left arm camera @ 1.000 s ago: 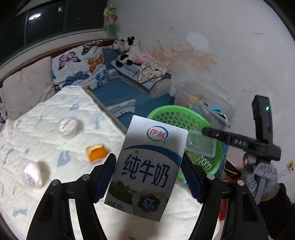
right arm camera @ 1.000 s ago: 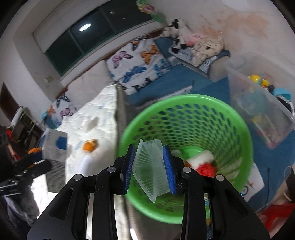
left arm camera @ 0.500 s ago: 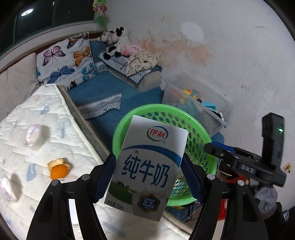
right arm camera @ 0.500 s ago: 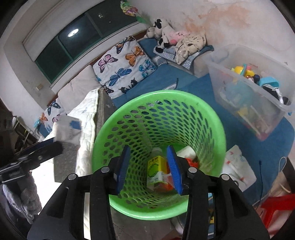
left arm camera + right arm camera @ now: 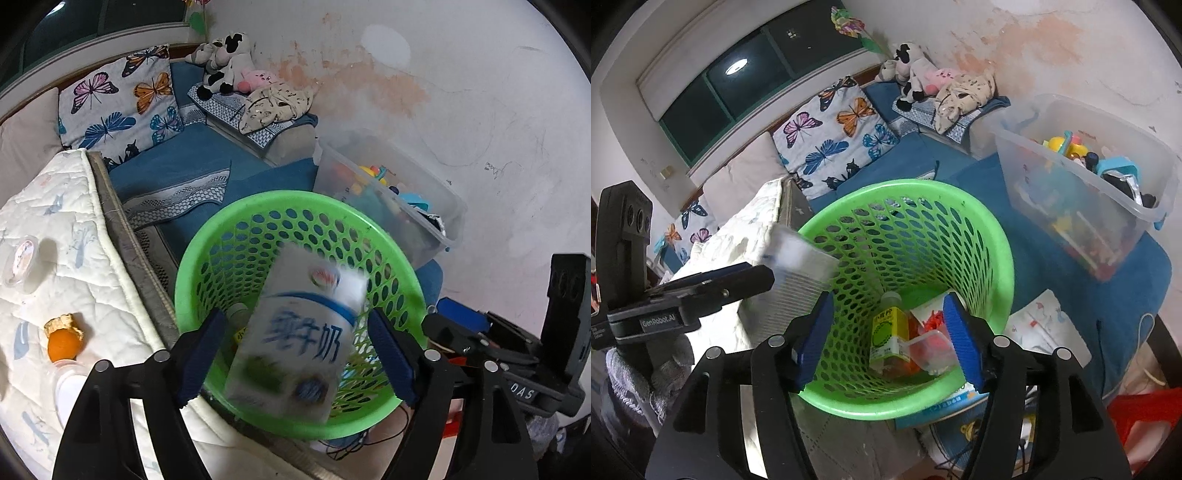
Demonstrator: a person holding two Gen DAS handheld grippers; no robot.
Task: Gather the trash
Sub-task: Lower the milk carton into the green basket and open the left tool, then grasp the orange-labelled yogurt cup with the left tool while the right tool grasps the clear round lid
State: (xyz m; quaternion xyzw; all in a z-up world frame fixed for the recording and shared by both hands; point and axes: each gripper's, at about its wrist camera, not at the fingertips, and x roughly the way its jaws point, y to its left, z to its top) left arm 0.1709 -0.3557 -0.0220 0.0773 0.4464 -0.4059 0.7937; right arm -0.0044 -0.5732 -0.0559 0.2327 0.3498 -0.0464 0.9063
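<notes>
Your left tongs [image 5: 295, 354] stood spread, pads clear of the blurred milk carton [image 5: 295, 347] that hung tilted between them above the green basket [image 5: 207, 258]; its blue characters smeared beyond reading. Your right tongs [image 5: 886, 339] gaped empty over the same basket, where a yellow-labelled bottle [image 5: 890, 338] and a clear tray [image 5: 931, 349] lay. Left of the basket, orange peel [image 5: 63, 338] sat on the bed [image 5: 92, 258]. Beyond the basket stood a clear toy bin [image 5: 1082, 206].

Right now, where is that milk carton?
In the left wrist view the milk carton sits blurred between the open left gripper fingers, above the green basket.
</notes>
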